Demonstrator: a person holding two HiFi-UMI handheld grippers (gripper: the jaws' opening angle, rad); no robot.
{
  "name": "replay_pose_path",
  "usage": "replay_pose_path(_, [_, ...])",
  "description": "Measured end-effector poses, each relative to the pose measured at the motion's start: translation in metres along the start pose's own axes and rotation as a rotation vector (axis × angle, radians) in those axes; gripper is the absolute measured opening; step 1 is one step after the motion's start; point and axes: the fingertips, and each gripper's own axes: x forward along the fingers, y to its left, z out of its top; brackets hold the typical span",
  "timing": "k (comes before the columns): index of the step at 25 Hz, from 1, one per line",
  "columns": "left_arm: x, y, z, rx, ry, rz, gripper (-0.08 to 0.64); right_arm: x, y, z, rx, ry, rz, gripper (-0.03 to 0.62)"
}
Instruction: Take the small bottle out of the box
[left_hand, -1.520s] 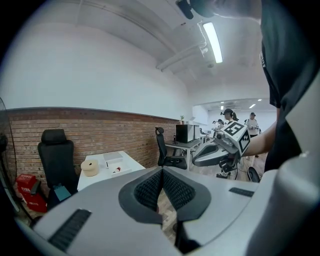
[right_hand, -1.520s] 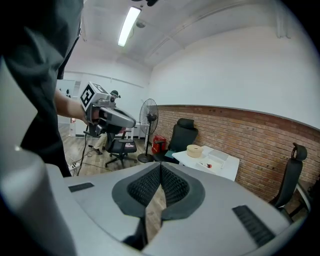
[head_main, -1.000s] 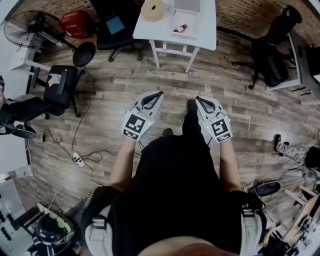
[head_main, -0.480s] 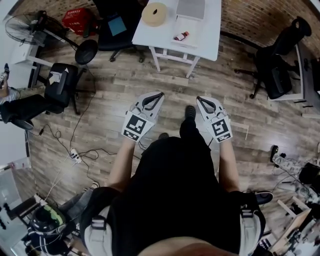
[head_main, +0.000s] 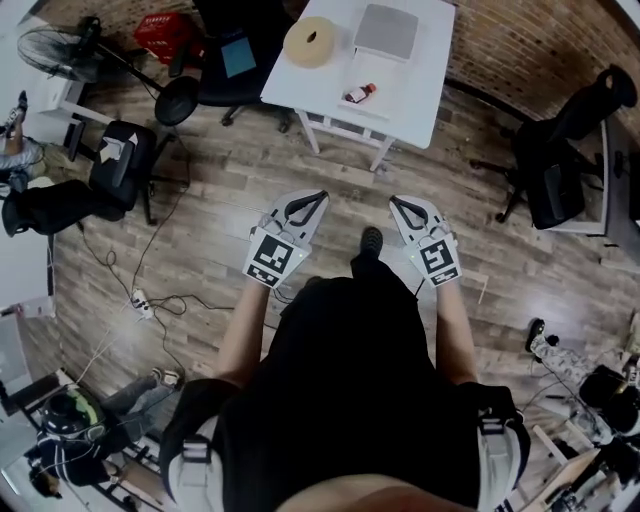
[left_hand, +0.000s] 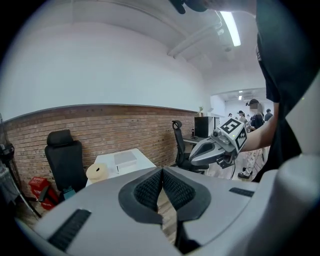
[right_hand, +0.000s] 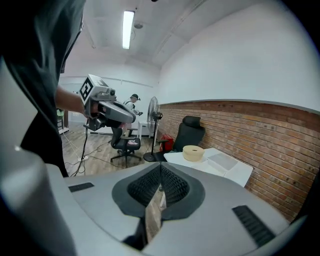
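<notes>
At twelve o'clock in the head view, well ahead of the person, stands the white bench (head_main: 420, 90), the largest thing that matters here. Both claws are held out over the wooden floor, well apart from the bench. The left claw (head_main: 318, 197) is at eleven o'clock of the person's body and the right claw (head_main: 398, 203) at one o'clock. Each has its jaws pressed together with nothing between them.

On the bench a flat grey box (head_main: 386, 30) lies near the far edge, with a tan tape roll (head_main: 312, 40) at its nine o'clock. The small bottle (head_main: 360, 93), red-capped, lies on its side at the grey box's six o'clock, on what looks like a shallow white tray. Whether that tray is the box meant I cannot tell.

The step in hand is the approach. It likely goes best by closing in squarely, parting one claw's jaws before reaching the bench, and lining them across the bottle's body rather than its cap.
</notes>
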Motion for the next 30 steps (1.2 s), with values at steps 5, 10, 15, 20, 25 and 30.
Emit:
replay_pose_path(5, [0.023, 0.009, 0.009, -0.028, 0.009, 0.059, 0.018, 0.013, -0.032, -0.003, -0.043, -0.011, 0.068, -0.003])
replay_pose_path(10, [0.037, 0.017, 0.008, -0.06, 0.025, 0.117, 0.018, 0.025, -0.049, -0.002, -0.065, 0.0, 0.133, -0.003])
replay_pose_path(15, [0.048, 0.024, 0.013, -0.078, 0.043, 0.166, 0.018, 0.035, -0.066, -0.001, -0.077, -0.002, 0.187, -0.002])
replay_pose_path(20, [0.058, 0.022, 0.019, -0.092, 0.042, 0.22, 0.018, 0.038, -0.077, -0.007, -0.114, -0.002, 0.252, -0.003])
replay_pose_path(25, [0.066, 0.018, 0.017, -0.117, 0.049, 0.25, 0.018, 0.043, -0.088, -0.008, -0.14, -0.008, 0.291, -0.003])
replay_pose_path(30, [0.073, 0.021, 0.02, -0.129, 0.052, 0.27, 0.018, 0.046, -0.096, -0.017, -0.139, 0.004, 0.312, -0.003])
